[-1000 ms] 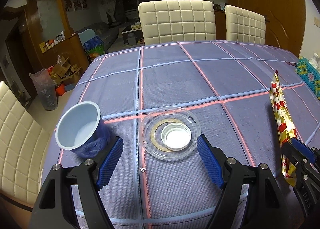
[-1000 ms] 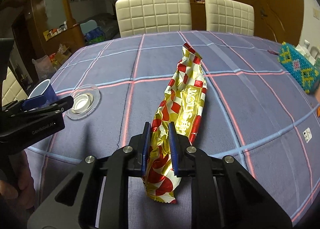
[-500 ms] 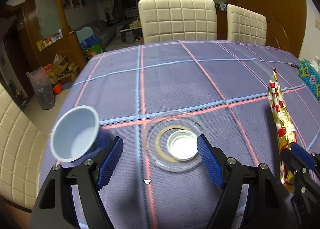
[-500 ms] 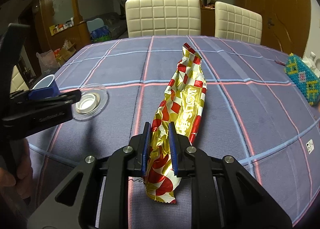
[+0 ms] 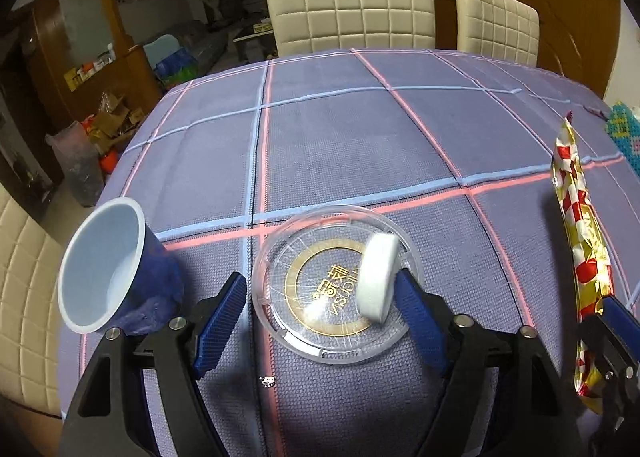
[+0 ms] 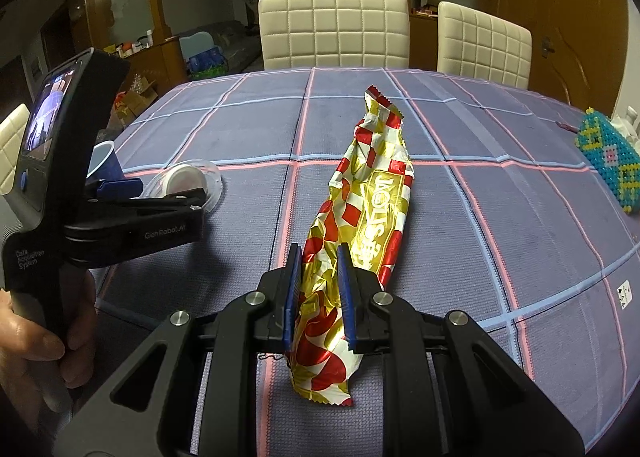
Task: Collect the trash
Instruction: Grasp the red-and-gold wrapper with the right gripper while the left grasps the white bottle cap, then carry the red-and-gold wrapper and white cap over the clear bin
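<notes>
The right gripper is closed on the lower part of a red-and-gold snack wrapper, pinched near its tail, presumably so that the long foil can be lifted clear of the checked tablecloth. The left gripper is spread wide around a clear plastic lid, nothing yet being clamped; a white cap is tipped on edge against its right finger and could be knocked off. A blue paper cup is lying tilted just beside the left finger and crowds that side. A beaded pouch is seen well apart.
</notes>
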`<act>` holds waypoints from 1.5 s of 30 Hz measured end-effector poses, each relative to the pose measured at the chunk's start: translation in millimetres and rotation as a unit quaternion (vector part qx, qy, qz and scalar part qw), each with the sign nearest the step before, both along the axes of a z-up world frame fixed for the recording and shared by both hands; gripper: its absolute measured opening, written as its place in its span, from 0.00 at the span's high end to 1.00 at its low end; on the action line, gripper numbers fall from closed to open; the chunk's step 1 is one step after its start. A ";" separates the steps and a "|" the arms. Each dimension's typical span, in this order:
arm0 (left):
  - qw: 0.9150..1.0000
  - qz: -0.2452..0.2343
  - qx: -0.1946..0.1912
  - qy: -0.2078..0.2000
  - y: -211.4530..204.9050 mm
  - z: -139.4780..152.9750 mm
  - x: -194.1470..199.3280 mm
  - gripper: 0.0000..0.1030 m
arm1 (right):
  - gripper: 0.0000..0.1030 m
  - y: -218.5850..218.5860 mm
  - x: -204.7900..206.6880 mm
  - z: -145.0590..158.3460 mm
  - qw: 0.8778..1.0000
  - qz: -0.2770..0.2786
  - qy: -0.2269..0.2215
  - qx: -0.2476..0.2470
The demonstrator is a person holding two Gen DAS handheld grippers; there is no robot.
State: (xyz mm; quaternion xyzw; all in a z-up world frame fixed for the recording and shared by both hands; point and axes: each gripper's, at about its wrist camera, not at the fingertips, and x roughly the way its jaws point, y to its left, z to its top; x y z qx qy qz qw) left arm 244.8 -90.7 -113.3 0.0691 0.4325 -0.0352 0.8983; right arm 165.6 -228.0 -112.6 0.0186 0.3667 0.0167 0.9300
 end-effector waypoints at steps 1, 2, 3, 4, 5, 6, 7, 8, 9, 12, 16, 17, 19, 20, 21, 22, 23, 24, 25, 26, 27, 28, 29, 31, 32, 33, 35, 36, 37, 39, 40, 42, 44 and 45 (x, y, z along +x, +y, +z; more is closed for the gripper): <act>1.000 0.005 0.001 -0.004 1.0 0.8 -0.9 0.51 | 0.81 -0.6 0.0 -0.1 1.000 -0.001 0.000 0.000; 1.000 0.008 0.011 -0.008 0.9 1.5 -1.9 0.76 | 0.81 -0.9 -0.2 -0.7 1.000 -0.001 0.001 0.001; 1.000 0.007 0.011 -0.004 1.6 1.1 -0.9 0.88 | 0.81 -1.8 0.1 -1.0 1.000 -0.002 0.002 0.003; 1.000 0.004 -0.001 0.000 3.7 2.2 -1.4 0.89 | 0.81 -2.6 0.2 -1.1 1.000 -0.003 0.002 0.005; 1.000 0.002 -0.013 0.004 5.7 3.2 -2.5 0.89 | 0.81 -2.3 -0.7 -1.1 1.000 -0.003 0.002 0.006; 1.000 0.003 -0.014 0.003 6.3 3.9 -4.6 0.89 | 0.81 -2.6 -1.0 -1.1 1.000 -0.003 0.002 0.007; 1.000 0.003 -0.011 0.000 6.1 4.4 -6.3 0.89 | 0.81 -2.8 -1.2 -1.0 1.000 -0.003 0.001 0.008; 1.000 0.001 -0.007 -0.003 5.0 5.3 -9.2 0.89 | 0.81 -2.6 -1.7 -0.8 1.000 -0.003 0.000 0.008; 1.000 -0.001 -0.006 -0.006 4.1 6.9 -12.7 0.89 | 0.81 -2.2 -2.2 -0.6 1.000 -0.002 -0.001 0.008; 1.000 -0.005 -0.007 -0.014 5.5 12.4 -20.7 0.89 | 0.81 -0.6 -4.2 -0.1 1.000 0.001 -0.005 0.007; 0.999 -0.009 -0.021 -0.024 14.3 24.3 -37.5 0.89 | 0.81 6.9 -7.7 -1.0 1.000 0.014 0.000 0.006; 0.999 -0.009 -0.022 -0.026 16.7 26.4 -40.7 0.89 | 0.81 9.7 -9.4 -0.3 1.000 0.018 0.000 0.005; 0.999 -0.011 -0.025 -0.030 22.4 30.7 -49.7 0.89 | 0.81 15.9 -12.9 2.3 1.000 0.026 -0.004 0.000; 0.999 -0.012 -0.026 -0.032 25.3 32.4 -54.3 0.89 | 0.81 20.6 -15.4 4.0 0.999 0.032 -0.006 -0.001; 0.999 -0.012 -0.026 -0.032 26.9 33.3 -57.8 0.89 | 0.81 25.2 -17.7 5.4 0.999 0.037 -0.008 -0.002; 0.999 -0.011 -0.028 -0.035 30.6 34.8 -63.1 0.89 | 0.81 28.8 -19.0 6.1 0.999 0.041 -0.009 -0.003; 0.999 -0.010 -0.028 -0.037 33.7 36.0 -66.4 0.89 | 0.81 33.8 -20.9 7.1 0.999 0.046 -0.009 -0.004; 0.999 -0.008 -0.027 -0.042 38.4 37.8 -72.1 0.89 | 0.81 39.2 -22.6 8.0 0.999 0.051 -0.010 -0.006; 0.999 -0.007 -0.026 -0.045 42.0 38.9 -76.0 0.89 | 0.81 43.1 -23.9 8.6 0.998 0.056 -0.011 -0.008; 0.999 -0.004 -0.025 -0.047 46.4 39.8 -79.7 0.89 | 0.81 49.8 -26.0 9.8 0.998 0.063 -0.012 -0.011; 0.998 0.001 -0.023 -0.050 52.6 41.0 -84.2 0.89 | 0.81 55.2 -27.0 10.8 0.997 0.069 -0.013 -0.014; 0.998 0.006 -0.021 -0.052 58.4 42.3 -87.1 0.89 | 0.81 60.7 -28.2 11.4 0.997 0.075 -0.013 -0.016; 0.998 0.011 -0.020 -0.055 64.1 43.0 -90.0 0.89 | 0.81 67.7 -30.1 11.8 0.996 0.083 -0.013 -0.017; 0.998 0.020 -0.019 -0.060 75.7 44.8 -96.4 0.89 | 0.81 80.9 -31.9 12.7 0.995 0.098 -0.013 -0.021; 0.998 0.026 -0.017 -0.063 81.7 45.4 -99.6 0.89 | 0.81 86.3 -32.9 13.1 0.994 0.103 -0.013 -0.024; 0.997 0.032 -0.014 -0.066 88.4 45.9 -103.3 0.89 | 0.81 92.0 -33.2 13.5 0.994 0.109 -0.013 -0.027; 0.997 0.040 -0.010 -0.069 99.3 45.6 -109.3 0.89 | 0.81 105.2 -34.9 14.0 0.992 0.123 -0.013 -0.032; 0.996 0.046 -0.007 -0.070 107.0 44.9 -112.7 0.89 | 0.81 112.4 -36.0 14.4 0.991 0.130 -0.014 -0.035; 0.996 0.051 -0.006 -0.069 112.3 44.7 -114.2 0.89 | 0.81 117.6 -37.3 14.9 0.990 0.134 -0.014 -0.038; 0.996 0.065 -0.005 -0.069 126.6 42.7 -118.8 0.89 | 0.81 132.8 -38.7 15.7 0.988 0.149 -0.015 -0.045; 0.995 0.070 -0.004 -0.068 131.9 41.9 -120.3 0.89 | 0.81 140.0 -39.0 15.7 0.986 0.156 -0.015 -0.048; 0.994 0.083 -0.001 -0.070 145.3 39.4 -125.4 0.89 | 0.81 153.2 -41.2 15.7 0.984 0.168 -0.015 -0.053; 0.993 0.095 0.001 -0.068 158.1 35.8 -130.6 0.89 | 0.81 165.9 -44.0 15.1 0.982 0.181 -0.015 -0.058; 0.993 0.101 0.001 -0.067 164.9 33.9 -133.1 0.89 | 0.81 172.8 -45.7 14.6 0.980 0.187 -0.015 -0.061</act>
